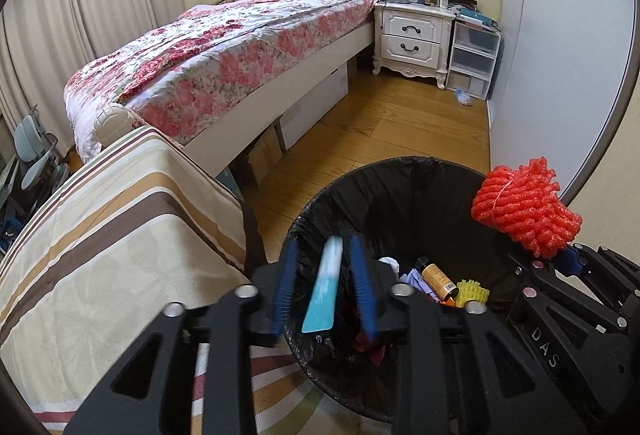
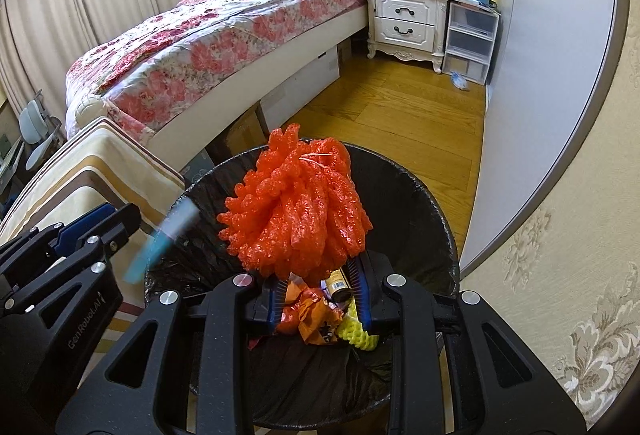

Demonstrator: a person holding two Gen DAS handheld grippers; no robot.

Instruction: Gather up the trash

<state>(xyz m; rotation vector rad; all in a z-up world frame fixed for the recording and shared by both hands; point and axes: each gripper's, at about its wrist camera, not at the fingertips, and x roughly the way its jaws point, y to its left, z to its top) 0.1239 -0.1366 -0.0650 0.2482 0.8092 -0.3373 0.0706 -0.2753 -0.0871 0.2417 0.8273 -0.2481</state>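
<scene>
Wooden floor [image 1: 400, 139] and a bed [image 1: 224, 47] filled the upper part of both views. At lower centre stood the black-lined trash bin [image 2: 416, 195]. The left gripper [image 1: 326, 287] had its jaws narrowly apart, a blurred blue-white packet [image 1: 324, 287] loose between them, seemingly slipping out. The right gripper [image 2: 320, 299] was closed on the base of an orange foam net [image 2: 296, 203] above the bin. Both things looked light and soft; the net would compress, so a grip on its bunched end seemed best.

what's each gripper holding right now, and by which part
The right gripper is clamped on the lower end of the orange foam net bundle above the trash bin. The blue packet sits between the left gripper's parted fingers, apparently released.
</scene>
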